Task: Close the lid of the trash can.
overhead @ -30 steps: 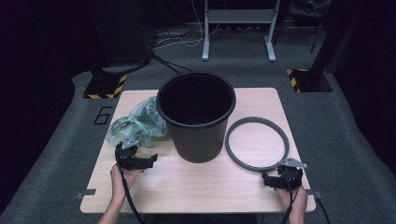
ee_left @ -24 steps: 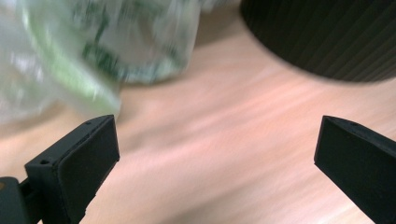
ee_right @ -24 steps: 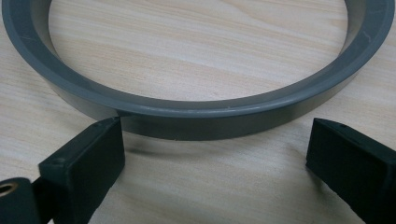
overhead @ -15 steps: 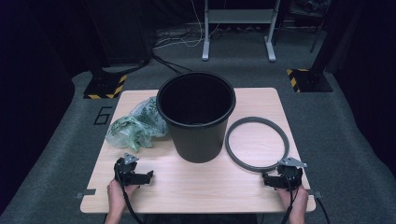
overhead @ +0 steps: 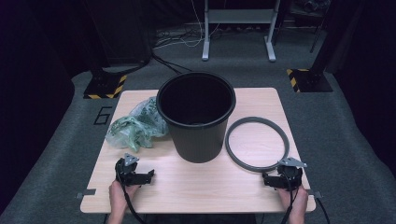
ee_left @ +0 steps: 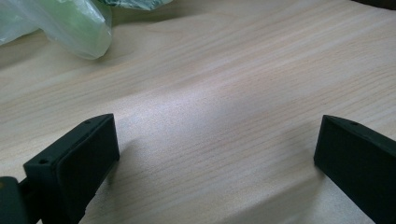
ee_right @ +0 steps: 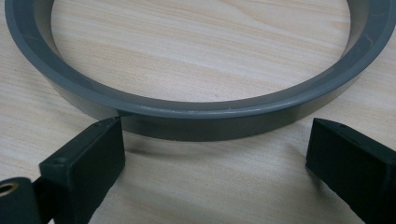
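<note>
Resting flat on the pale wood-grain table (overhead: pixel 205 186), one smooth grey plastic ring (overhead: pixel 257 143) lies just right of one tall black plastic bucket (overhead: pixel 196 116); one crumpled green plastic bag (overhead: pixel 135 127) sits on the bucket's left. Two grippers hold nothing: the right gripper (overhead: pixel 275 179), jaws apart, faces the ring's near edge; the left gripper (overhead: pixel 140 177), jaws apart, has drawn back from the bag toward the table's near edge.

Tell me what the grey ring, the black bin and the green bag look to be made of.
Grey ring: likely moulded plastic, smooth with a soft sheen.
Black bin: probably plastic, matte, with a rolled rim.
Green bag: thin plastic film, translucent, glossy and crinkled.
</note>
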`<state>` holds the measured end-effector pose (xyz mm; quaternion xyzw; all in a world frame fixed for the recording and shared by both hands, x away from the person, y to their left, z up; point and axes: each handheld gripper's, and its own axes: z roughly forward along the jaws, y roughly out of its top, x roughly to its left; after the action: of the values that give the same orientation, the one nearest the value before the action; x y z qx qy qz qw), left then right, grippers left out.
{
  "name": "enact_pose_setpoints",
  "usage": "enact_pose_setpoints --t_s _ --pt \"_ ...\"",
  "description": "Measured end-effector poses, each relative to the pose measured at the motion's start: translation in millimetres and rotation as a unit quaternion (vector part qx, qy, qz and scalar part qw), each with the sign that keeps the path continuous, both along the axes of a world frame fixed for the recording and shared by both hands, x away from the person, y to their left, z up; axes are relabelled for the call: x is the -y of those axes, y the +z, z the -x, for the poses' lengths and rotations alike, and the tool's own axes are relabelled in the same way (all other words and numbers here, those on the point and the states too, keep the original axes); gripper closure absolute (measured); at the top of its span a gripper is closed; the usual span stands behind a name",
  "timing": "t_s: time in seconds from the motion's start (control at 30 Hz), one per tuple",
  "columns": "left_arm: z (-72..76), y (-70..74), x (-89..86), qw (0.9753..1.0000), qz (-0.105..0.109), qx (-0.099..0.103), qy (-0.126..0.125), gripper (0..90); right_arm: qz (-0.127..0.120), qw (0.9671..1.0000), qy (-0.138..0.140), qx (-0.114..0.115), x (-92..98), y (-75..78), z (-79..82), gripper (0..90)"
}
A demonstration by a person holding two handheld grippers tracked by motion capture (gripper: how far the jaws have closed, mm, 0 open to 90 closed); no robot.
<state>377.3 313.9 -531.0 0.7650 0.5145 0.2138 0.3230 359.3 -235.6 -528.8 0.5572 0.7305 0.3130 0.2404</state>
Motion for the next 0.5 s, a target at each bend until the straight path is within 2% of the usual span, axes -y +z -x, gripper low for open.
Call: enact_pose_setpoints --t_s 0.3,0.37,0.5 --pt "-1.6 0.1 1.8 1.0000 -0.001 0.001 0.006 0.0 -0.004 1.0000 -0.001 0.002 1.9 0.1 0.1 4.4" --pt "-2.2 0.0 2.2 1.0000 0.000 0.000 0.003 0.0 -0.005 0.9999 -0.006 0.012 2.4 1.0 2.1 4.5" --pt "-2.6 0.1 2.3 1.0000 -0.001 0.001 0.001 0.2 -0.021 0.9996 0.010 0.017 7.3 2.8 3.1 4.3"
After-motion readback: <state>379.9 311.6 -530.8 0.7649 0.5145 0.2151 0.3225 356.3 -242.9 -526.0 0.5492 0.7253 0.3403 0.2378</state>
